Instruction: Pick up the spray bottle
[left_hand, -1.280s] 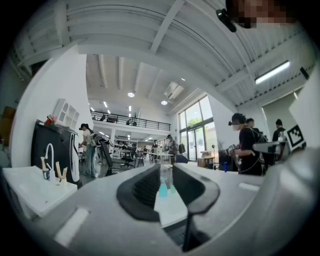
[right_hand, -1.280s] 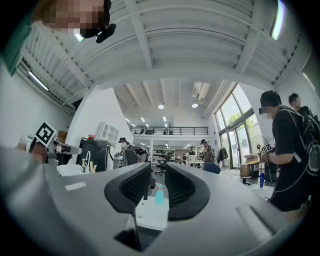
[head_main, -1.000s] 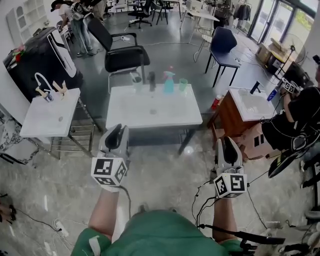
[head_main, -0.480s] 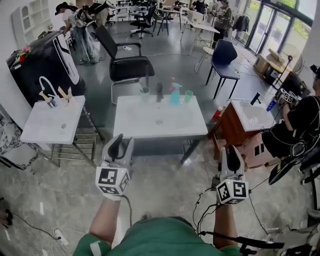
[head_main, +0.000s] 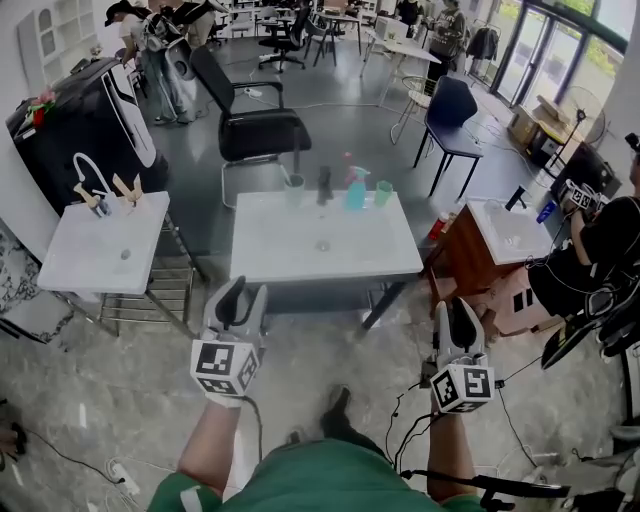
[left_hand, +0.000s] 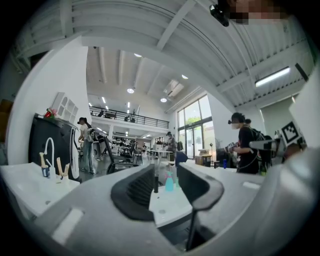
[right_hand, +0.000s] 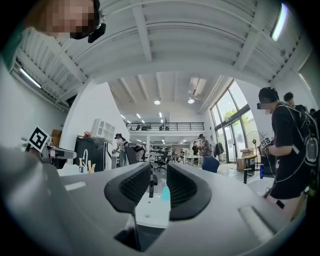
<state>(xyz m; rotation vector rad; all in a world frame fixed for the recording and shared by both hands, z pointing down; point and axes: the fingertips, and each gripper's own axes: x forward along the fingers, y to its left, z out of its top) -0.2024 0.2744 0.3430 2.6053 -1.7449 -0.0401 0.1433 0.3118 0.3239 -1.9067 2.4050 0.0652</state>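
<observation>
Your left gripper (head_main: 236, 292) hangs with its jaws parted and nothing between them. Your right gripper (head_main: 459, 312) is also parted, a little narrower, and empty too. Both hang over the floor, short of the near edge of the white rectangular tabletop (head_main: 330, 255).

The pale blue plastic spray bottle with the pink trigger head (head_main: 356, 190) stands upright at the far edge, right of the middle. Expect it to be light, smooth and somewhat slippery; how full it is you cannot tell from here. Take it round the narrow neck under the head, or squarely across the body.

A translucent green cup (head_main: 384, 193) stands just beside it on the right and a slim dark bottle (head_main: 324, 184) near on the left, so close straight in between them. A black office chair (head_main: 262, 132) stands beyond the far edge.
</observation>
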